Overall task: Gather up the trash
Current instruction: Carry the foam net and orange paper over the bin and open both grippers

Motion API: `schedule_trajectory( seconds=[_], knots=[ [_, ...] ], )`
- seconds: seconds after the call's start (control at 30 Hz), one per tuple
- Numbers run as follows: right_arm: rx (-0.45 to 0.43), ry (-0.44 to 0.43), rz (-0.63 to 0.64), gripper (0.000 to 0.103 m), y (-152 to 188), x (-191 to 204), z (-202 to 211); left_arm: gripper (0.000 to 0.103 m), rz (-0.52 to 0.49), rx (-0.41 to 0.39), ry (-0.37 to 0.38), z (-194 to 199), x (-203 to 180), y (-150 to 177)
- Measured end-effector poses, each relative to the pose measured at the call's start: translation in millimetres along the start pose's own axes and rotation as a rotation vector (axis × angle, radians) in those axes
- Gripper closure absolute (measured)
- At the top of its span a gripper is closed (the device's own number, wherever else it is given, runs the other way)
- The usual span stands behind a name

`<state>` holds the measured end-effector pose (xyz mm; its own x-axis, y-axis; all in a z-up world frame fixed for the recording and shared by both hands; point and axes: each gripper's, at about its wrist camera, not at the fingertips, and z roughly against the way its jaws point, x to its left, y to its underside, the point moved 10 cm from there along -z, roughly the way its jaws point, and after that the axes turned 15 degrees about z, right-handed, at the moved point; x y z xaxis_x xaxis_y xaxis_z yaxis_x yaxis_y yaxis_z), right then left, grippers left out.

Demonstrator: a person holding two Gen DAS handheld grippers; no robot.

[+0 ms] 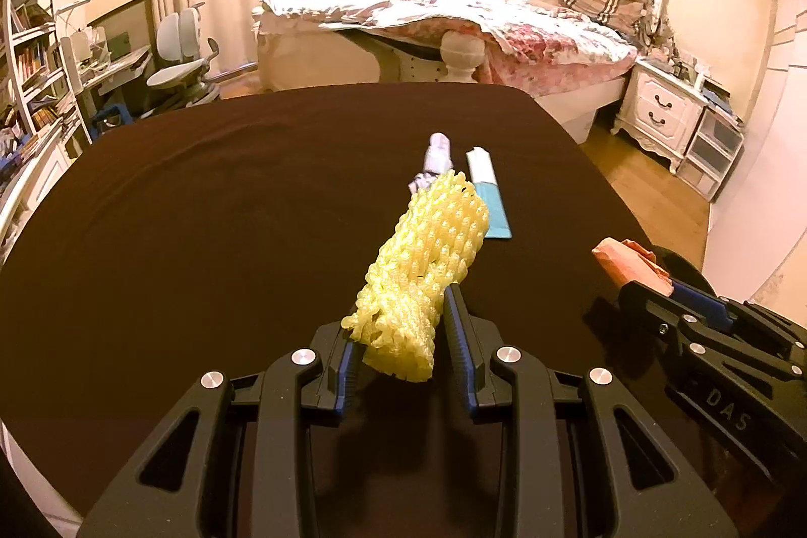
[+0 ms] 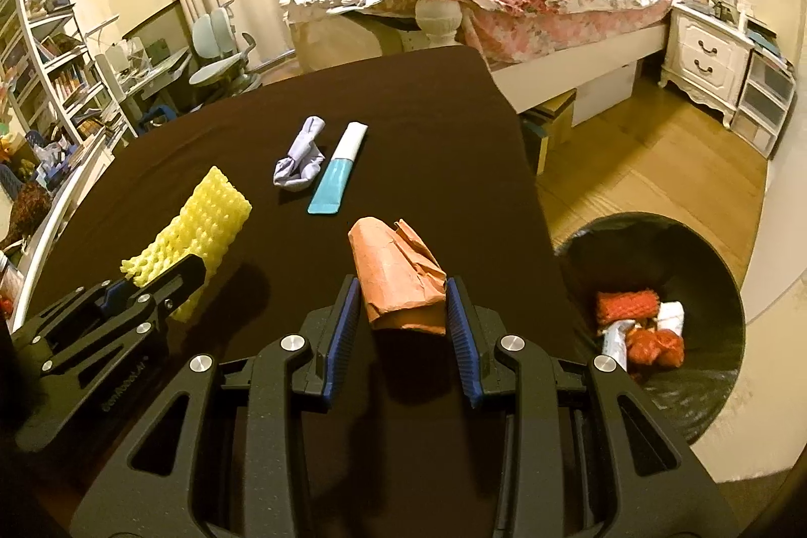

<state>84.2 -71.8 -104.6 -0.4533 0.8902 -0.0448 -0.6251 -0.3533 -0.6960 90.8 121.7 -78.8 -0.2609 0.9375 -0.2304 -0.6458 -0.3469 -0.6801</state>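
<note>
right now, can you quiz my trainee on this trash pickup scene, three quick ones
1. True or false: the left gripper holds the yellow foam net.
2. What does the right gripper hold? A) crumpled orange paper B) blue-and-white tube C) lilac wrapper
3. Fill in: the bin stands off the table's ____ edge in the right wrist view.

Key: 1 true; 2 A, the crumpled orange paper; 3 right, beside the table.
</note>
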Motion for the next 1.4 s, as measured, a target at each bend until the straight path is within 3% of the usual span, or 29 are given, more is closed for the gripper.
schedule_trajectory(
  seconds=[0.47, 1.4],
  knots=[
    [-0.019, 0.075, -0.064, 0.069, 18.3, -45.4, 21.6, 0.071, -0.052, -0.013, 0.045, 9.9, -40.1, 15.2],
    [-0.037, 0.276, -0.233, 0.068, 55.0, -171.1, 48.8, 0.071, -0.202, 0.013, 0.176, -5.7, -168.1, 41.6]
  ],
)
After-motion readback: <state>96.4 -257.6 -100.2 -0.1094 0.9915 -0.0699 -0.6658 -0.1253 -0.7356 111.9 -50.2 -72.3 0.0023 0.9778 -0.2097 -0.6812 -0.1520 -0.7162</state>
